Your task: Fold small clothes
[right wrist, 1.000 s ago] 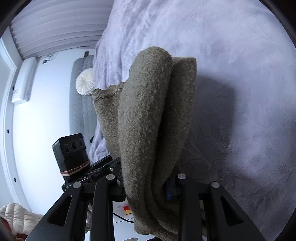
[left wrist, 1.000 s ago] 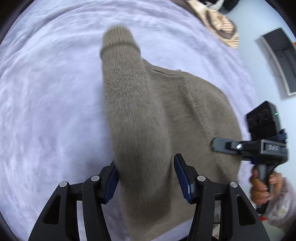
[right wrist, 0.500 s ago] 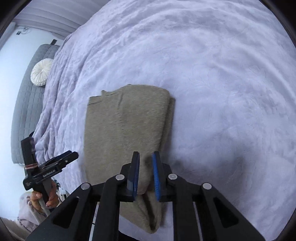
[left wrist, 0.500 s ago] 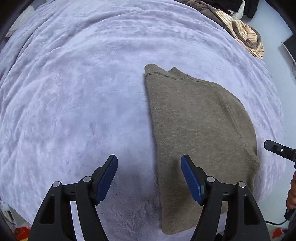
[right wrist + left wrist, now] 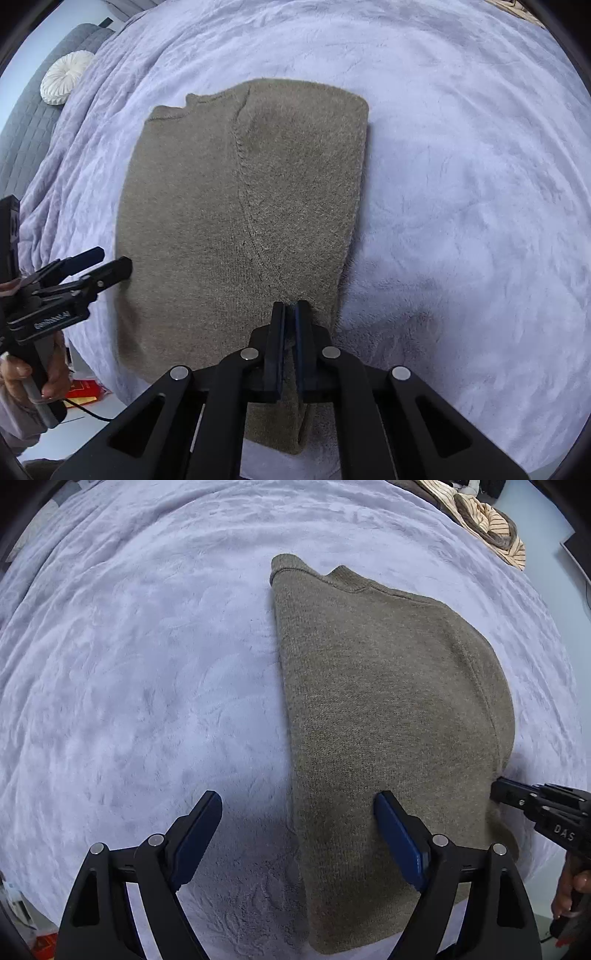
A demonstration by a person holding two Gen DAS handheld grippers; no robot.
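An olive-brown knit sweater (image 5: 388,701) lies folded lengthwise and flat on a lavender fleece blanket (image 5: 147,664). My left gripper (image 5: 297,797) hovers over its near left edge. Its jaws are opening wide, with the edge below them and nothing pressed. In the right wrist view the sweater (image 5: 221,203) shows a sleeve seam down its middle. My right gripper (image 5: 290,304) is shut above the sweater's near right part, and I see no fabric pinched in it. Each gripper shows in the other's view: the right gripper (image 5: 517,797) beside the sweater's right edge, the left gripper (image 5: 110,262) beside its left edge.
A heap of striped and dark clothes (image 5: 487,524) sits at the far right of the bed. A grey quilted headboard (image 5: 26,122) with a round white cushion (image 5: 64,81) stands beyond the blanket (image 5: 461,184). The bed's near edge drops to the floor, where a red packet (image 5: 83,389) lies.
A second ago both grippers held raised folds of the sweater. It now lies flat and released. The left jaws have spread wider and the right jaws have closed empty.
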